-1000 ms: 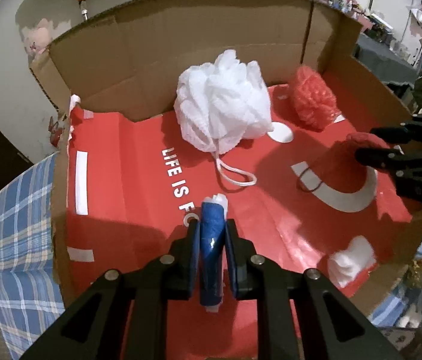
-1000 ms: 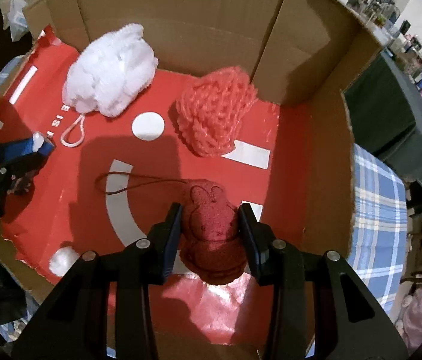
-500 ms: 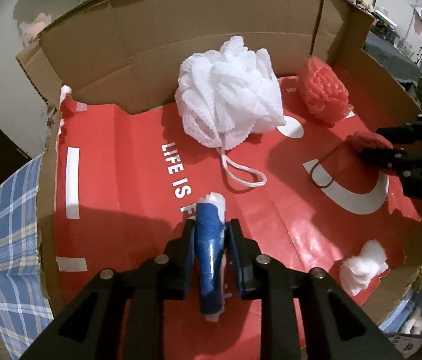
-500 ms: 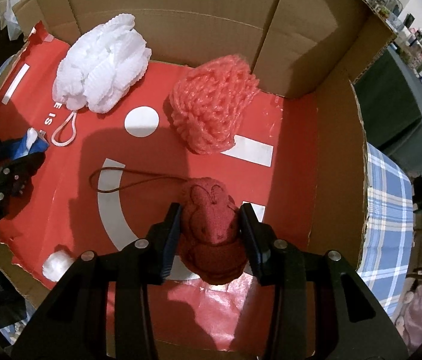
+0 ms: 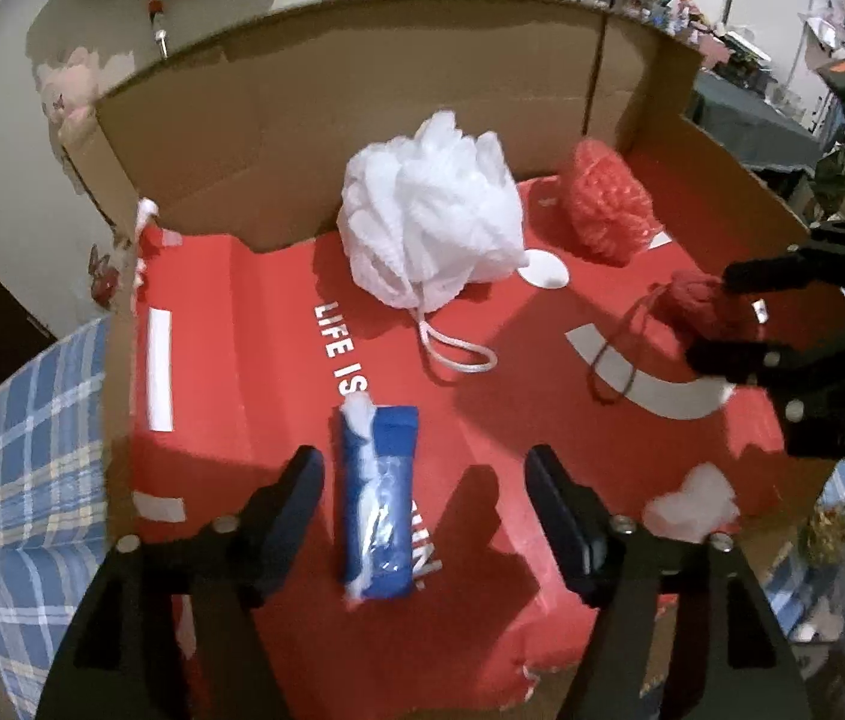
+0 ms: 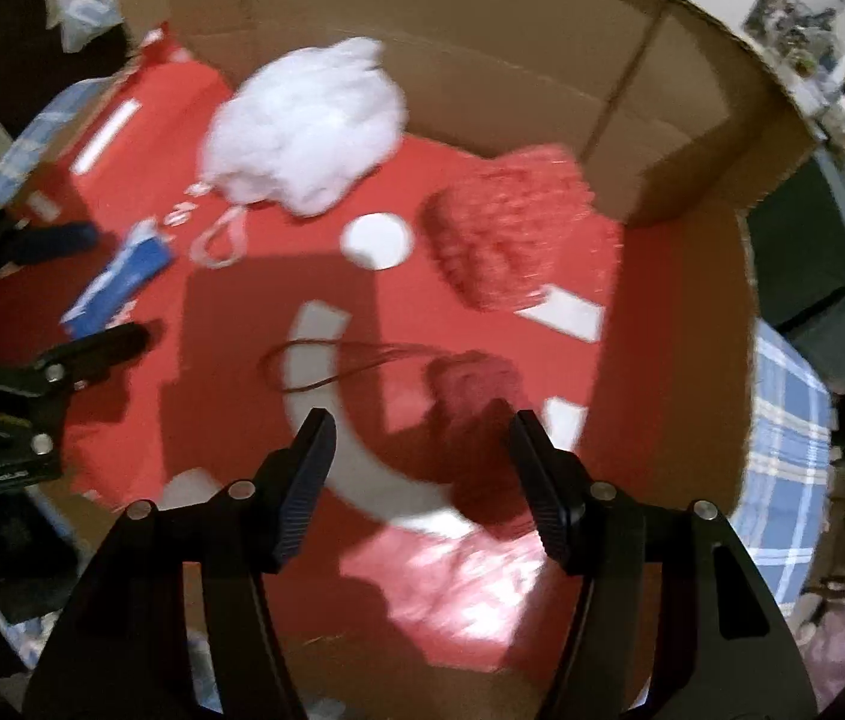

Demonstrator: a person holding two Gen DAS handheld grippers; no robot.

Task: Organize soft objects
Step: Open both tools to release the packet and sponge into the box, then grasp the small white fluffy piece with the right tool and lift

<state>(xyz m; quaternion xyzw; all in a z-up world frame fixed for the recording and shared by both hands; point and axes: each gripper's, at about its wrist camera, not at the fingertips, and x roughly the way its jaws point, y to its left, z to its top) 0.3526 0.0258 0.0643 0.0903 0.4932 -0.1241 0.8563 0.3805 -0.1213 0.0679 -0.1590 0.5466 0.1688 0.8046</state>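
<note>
A blue packet with white stuffing lies flat on the red floor of the cardboard box. It rests between the fingers of my left gripper, whose jaws are opening and touch nothing. A dark red plush pouch with a thin cord rests on the floor between the fingers of my right gripper. Those jaws are opening too, and the pads stand off it. In the left wrist view, the right gripper straddles the pouch. The right wrist view is blurred and shows the packet by the left gripper.
A white bath puff with a loop cord and a coral mesh puff sit against the box's back wall. A white cotton tuft lies near the front right edge. Blue checked cloth lies under the box.
Both grippers have opened. The blue packet dropped from the left jaws and now lies flat on the red floor. The right jaws spread away from the red pouch.
</note>
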